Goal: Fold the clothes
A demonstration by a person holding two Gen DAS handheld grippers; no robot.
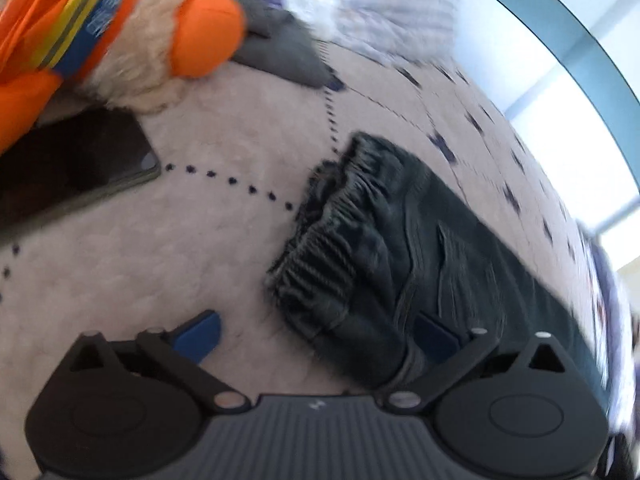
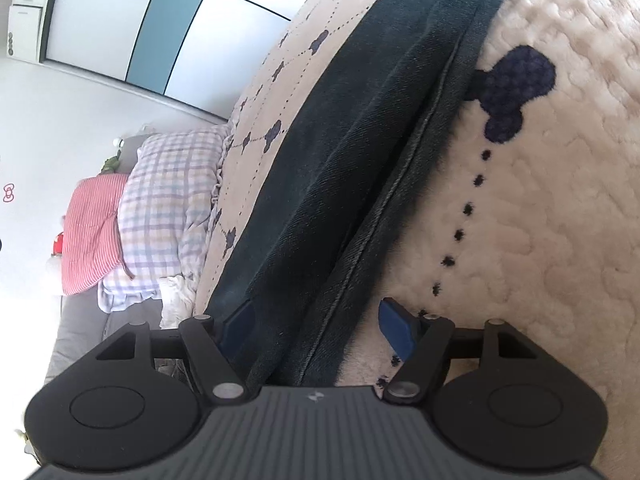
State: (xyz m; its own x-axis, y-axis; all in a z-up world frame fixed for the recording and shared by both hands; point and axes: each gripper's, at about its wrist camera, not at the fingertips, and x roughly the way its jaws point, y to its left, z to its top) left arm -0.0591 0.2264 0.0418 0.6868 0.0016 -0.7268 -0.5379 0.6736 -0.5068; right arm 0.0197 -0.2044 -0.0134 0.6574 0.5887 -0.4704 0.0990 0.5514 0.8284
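One pair of dark denim trousers point(image 1: 392, 248) with a gathered elastic waistband lies folded lengthwise on a fluffy cream blanket point(image 1: 168, 240) with navy dots. The left gripper point(image 1: 316, 338) and right gripper point(image 2: 320, 328) each stand spread wide, straddling the cloth's edge. Nearby lie one orange-footed plush toy point(image 1: 152, 36), one dark flat phone point(image 1: 76, 160) and a checked pillow point(image 2: 168, 208).
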